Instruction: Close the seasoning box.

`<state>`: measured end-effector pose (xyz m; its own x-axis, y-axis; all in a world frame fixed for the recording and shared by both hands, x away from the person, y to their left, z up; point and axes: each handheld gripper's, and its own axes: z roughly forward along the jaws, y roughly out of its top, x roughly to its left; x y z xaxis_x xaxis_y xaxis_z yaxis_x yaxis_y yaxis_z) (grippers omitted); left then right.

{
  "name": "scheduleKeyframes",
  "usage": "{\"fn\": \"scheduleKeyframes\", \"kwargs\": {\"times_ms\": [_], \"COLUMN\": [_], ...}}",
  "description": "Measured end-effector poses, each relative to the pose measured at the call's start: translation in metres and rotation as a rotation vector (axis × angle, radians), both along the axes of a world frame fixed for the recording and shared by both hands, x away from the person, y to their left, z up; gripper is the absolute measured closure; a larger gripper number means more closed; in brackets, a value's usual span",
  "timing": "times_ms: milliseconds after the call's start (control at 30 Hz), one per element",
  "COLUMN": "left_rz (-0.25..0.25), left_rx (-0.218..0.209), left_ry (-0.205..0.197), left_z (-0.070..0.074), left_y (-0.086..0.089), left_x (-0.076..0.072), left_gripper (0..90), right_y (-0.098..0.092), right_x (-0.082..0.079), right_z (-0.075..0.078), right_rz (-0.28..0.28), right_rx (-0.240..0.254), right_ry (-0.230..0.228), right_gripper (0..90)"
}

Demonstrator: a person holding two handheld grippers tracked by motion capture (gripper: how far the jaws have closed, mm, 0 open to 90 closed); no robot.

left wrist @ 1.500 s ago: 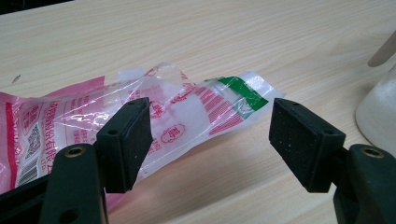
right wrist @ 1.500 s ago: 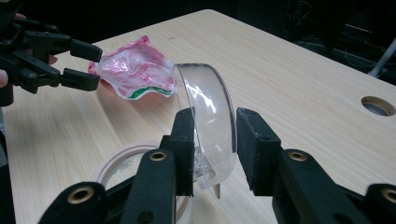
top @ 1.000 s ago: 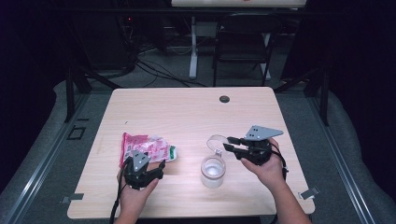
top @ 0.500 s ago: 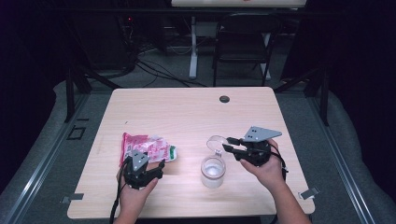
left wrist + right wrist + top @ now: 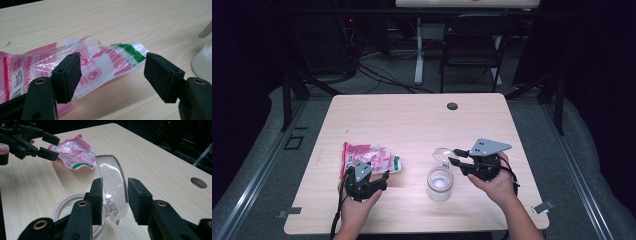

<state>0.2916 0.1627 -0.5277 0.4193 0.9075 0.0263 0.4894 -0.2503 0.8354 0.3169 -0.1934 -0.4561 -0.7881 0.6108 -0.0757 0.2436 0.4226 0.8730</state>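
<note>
A clear plastic lid (image 5: 442, 151) (image 5: 110, 175) stands on edge between the jaws of my right gripper (image 5: 453, 156) (image 5: 115, 195). Those jaws have just been opening, with the pads still against the lid's sides. Just below and nearer the front edge sits an uncovered round jar (image 5: 440, 184) (image 5: 62, 205) (image 5: 202, 62). My left gripper (image 5: 382, 181) (image 5: 112, 75) (image 5: 51, 146) is open and low over the table. It points at the near end of a crumpled pink, white and green plastic bag (image 5: 372, 159) (image 5: 100, 65) (image 5: 75, 151) without touching it.
The light wooden table (image 5: 412, 125) has a round cable hole (image 5: 452, 106) (image 5: 198, 182) near its far edge. A dark folding chair (image 5: 472, 45) and cables stand beyond it. Both forearms come in over the front edge.
The right gripper's jaws stand slightly wider around the lid. Both hands, the bag and the jar have kept their places.
</note>
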Motion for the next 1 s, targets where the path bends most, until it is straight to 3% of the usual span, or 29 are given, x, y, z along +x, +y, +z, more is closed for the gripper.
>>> {"fn": "scheduleKeyframes", "kwargs": {"times_ms": [1000], "left_rz": [-0.032], "left_rx": [-0.007], "left_ry": [-0.014], "left_z": [0.003], "left_y": [-0.008], "left_x": [0.005], "left_gripper": [30.5], "right_y": [0.011], "right_x": [-0.015], "right_z": [-0.002], "right_rz": [0.041], "right_rx": [-0.047], "right_ry": [-0.027], "right_gripper": [59.9]}}
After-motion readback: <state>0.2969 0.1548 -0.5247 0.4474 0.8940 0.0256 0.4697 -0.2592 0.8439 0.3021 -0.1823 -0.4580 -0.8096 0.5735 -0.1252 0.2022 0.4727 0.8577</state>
